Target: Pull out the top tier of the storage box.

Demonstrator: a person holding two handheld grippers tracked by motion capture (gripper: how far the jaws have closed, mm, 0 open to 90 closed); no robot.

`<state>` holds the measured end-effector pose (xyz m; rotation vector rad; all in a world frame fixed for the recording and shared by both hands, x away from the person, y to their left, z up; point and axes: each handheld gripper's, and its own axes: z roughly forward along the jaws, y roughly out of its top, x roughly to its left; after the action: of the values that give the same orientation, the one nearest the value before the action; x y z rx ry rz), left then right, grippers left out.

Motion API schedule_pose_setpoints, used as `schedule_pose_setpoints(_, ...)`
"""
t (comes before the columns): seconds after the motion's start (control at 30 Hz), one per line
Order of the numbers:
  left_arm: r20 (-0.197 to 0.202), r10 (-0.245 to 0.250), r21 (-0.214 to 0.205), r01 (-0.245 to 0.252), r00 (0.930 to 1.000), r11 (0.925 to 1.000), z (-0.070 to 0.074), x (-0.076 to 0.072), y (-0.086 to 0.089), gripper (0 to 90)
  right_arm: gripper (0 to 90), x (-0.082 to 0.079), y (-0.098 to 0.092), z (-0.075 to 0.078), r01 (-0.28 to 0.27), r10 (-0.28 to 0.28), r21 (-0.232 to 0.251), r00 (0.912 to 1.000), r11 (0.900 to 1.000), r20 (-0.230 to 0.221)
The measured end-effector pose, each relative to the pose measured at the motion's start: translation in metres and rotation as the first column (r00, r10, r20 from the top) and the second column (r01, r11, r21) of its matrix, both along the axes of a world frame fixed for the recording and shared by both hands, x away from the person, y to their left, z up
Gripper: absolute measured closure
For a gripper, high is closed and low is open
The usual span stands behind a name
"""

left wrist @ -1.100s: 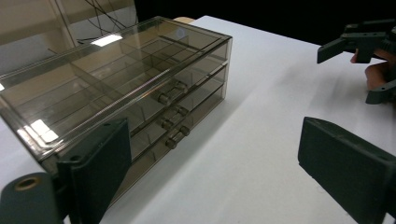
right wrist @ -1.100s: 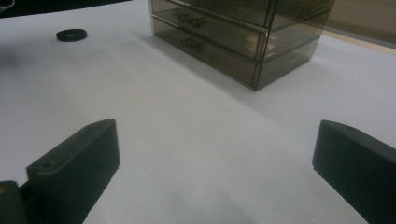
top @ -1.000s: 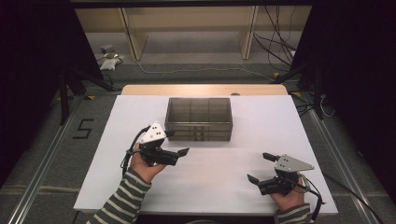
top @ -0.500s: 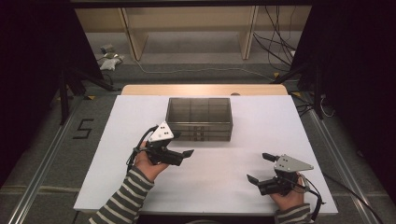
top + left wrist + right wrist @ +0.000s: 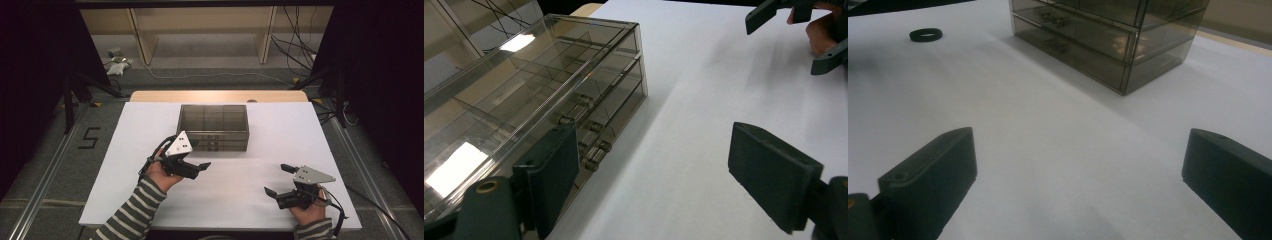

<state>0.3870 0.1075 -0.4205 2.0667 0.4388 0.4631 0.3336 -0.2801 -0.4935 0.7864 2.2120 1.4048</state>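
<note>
A smoked clear drawer box (image 5: 214, 127) stands at the middle of the white table (image 5: 125, 200). My left gripper (image 5: 200, 166) hovers just in front of the box's left front corner, rolled on its side. It is open; its jaws have just been closing a little with nothing between them. In the left gripper view the box (image 5: 524, 100) lies to the left of the left gripper (image 5: 659, 175), drawer knobs (image 5: 589, 145) facing the table. My right gripper (image 5: 277, 179) rests low at the front right, open and empty. In its own view the right gripper (image 5: 1080, 180) frames bare table, with the box (image 5: 1108, 30) beyond.
A small black ring (image 5: 925, 34) lies on the table, far left in the right gripper view. The other gripper (image 5: 794, 30) shows at the top right of the left gripper view. A wooden strip (image 5: 220, 96) edges the table's far side; cables and shelf legs lie beyond.
The left hand has shifted slightly right toward the box front and rolled its gripper, tipping the grey plate up. The right hand has not moved.
</note>
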Motion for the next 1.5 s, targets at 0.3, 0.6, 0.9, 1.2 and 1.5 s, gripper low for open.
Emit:
schedule_pose_setpoints(0.3,0.052,0.007,-0.007,-0.007,0.9986,1.0000,0.003,-0.003,0.001,24.1,2.2,-0.001,0.000,0.000,-0.001,0.001,0.000,1.0000,1.0000,-0.001)
schedule_pose_setpoints(0.6,0.169,-0.021,0.087,0.006,0.9854,0.9962,0.005,-0.010,-0.005,24.3,2.6,-0.001,0.001,0.000,-0.009,0.009,-0.007,1.0000,0.9999,0.002)
schedule_pose_setpoints(0.9,0.294,-0.086,0.181,0.033,0.9520,0.9829,0.007,-0.021,-0.013,24.1,2.6,-0.002,0.001,0.001,-0.005,0.005,-0.008,0.9999,1.0000,0.011)
schedule_pose_setpoints(1.2,0.350,-0.062,0.231,-0.022,0.9346,0.9728,0.005,-0.025,-0.015,26.1,2.6,-0.002,0.001,0.001,-0.009,0.009,-0.008,0.9999,0.9999,0.009)
schedule_pose_setpoints(1.5,0.380,-0.038,0.205,-0.044,0.9244,0.9777,0.007,-0.024,-0.011,25.7,2.6,-0.002,0.001,0.001,-0.009,0.009,-0.009,0.9999,0.9999,0.009)
